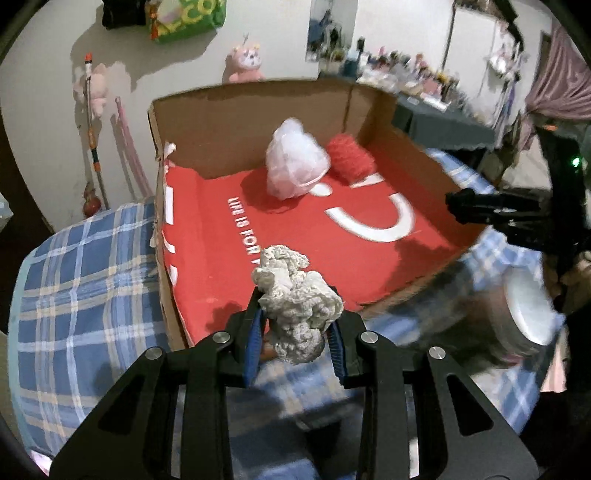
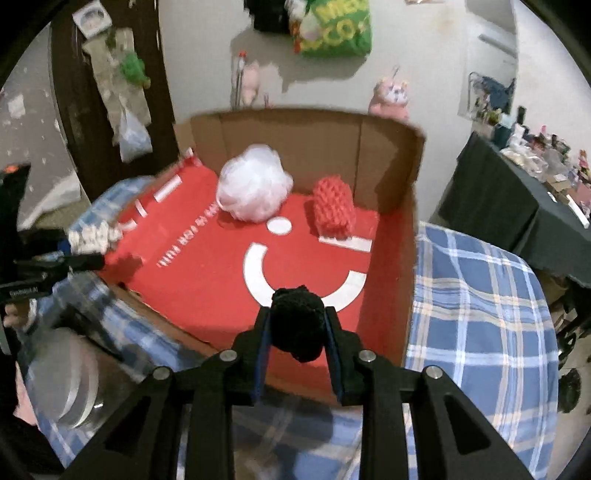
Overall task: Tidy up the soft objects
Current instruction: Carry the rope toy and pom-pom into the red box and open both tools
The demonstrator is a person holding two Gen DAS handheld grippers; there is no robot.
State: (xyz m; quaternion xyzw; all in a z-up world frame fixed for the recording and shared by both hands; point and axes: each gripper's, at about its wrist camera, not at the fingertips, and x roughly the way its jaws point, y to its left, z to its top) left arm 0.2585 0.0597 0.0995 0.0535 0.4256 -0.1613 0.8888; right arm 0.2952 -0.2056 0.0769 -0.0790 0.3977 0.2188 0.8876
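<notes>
Left gripper (image 1: 297, 325): fingers pinching a cream crocheted piece (image 1: 295, 306), which bulges up and forward past the tips. Blue pads (image 1: 253, 343) press into it from both sides. It hangs over the near edge of the cardboard box (image 1: 236, 110), just ahead of the fingers.

Right gripper (image 2: 298, 328): fingers clamped on a black knitted ball (image 2: 298, 325), wedged between the tips and held over the box's near wall.

Ahead of both finger pairs: box floor lined with a red sheet (image 2: 207, 280) with white print. At the far end of it, a white mesh pouf (image 2: 253, 188) and a red knitted roll (image 2: 332, 210) sit side by side, near the back wall. Whether they touch I cannot tell.

Under and around the box: blue plaid cloth (image 2: 480, 314). Beside the left gripper's fingers, to their right, a blurred round tin (image 1: 528, 314) on the cloth.

Beyond the box: white wall with pink plush toys (image 1: 245, 64) and a green bag (image 2: 332, 29) hanging.
</notes>
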